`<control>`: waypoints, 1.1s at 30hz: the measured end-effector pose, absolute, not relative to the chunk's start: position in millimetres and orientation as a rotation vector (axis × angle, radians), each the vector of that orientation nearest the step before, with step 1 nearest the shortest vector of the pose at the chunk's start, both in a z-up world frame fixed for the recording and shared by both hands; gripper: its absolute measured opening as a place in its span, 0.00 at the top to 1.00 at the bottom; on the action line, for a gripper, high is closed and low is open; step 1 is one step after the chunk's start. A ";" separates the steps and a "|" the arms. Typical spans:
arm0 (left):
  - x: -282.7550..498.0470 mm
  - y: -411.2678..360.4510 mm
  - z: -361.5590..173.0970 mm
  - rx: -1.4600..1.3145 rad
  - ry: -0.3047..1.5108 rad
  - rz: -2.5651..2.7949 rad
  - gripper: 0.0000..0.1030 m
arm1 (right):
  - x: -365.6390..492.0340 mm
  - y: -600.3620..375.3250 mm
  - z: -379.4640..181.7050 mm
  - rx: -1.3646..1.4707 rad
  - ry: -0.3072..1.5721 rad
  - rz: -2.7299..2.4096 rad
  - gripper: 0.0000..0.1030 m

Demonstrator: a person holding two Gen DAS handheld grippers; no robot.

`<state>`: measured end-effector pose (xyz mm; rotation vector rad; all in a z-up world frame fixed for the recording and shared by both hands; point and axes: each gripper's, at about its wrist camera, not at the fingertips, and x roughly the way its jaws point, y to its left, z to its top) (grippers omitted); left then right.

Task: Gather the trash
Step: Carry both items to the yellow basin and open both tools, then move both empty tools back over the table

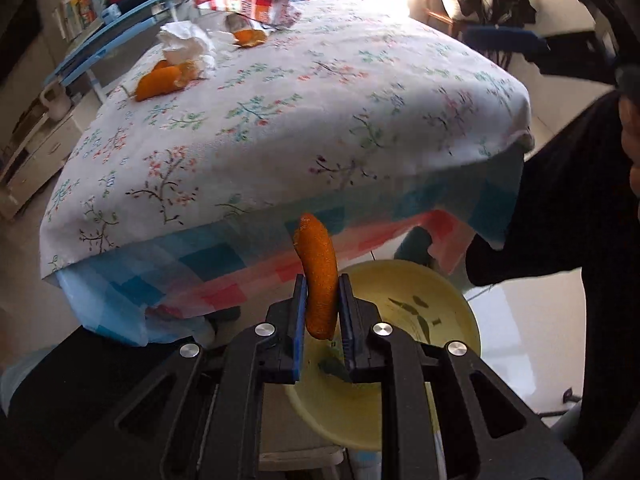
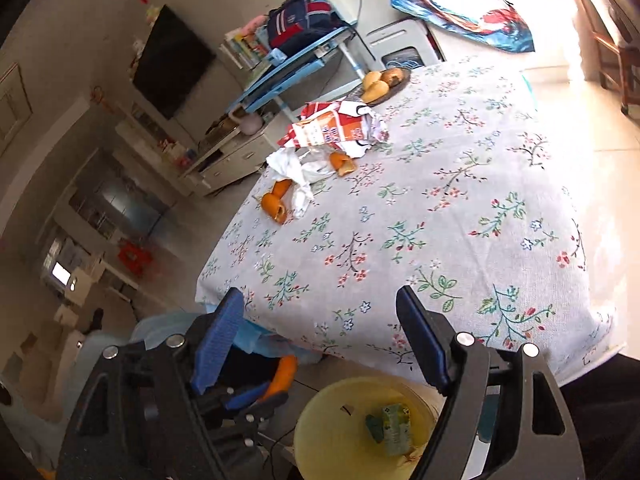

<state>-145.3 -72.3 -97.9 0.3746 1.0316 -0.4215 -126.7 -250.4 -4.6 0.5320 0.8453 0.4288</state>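
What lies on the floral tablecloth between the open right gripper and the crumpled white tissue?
Nothing: in the right wrist view, only bare floral tablecloth stretches from the open right gripper to the crumpled white tissue.

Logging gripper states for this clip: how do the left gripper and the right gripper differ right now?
The left gripper is shut on an orange peel; the right gripper is open and empty. The left gripper is near the rim of the yellow bin, beside the table; the right gripper faces the flowered tablecloth. Both have blue pads.
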 end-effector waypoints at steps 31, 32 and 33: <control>-98.9 13.3 -74.1 0.047 0.966 -0.060 0.18 | -122.3 -242.8 -12.1 0.476 0.859 0.368 0.27; -98.1 17.6 -74.9 0.021 0.970 -0.049 0.18 | -122.5 -242.5 -12.1 0.474 0.859 0.368 0.27; -97.7 21.7 -75.5 -0.002 0.975 -0.041 0.18 | -122.6 -242.0 -11.9 0.472 0.859 0.368 0.27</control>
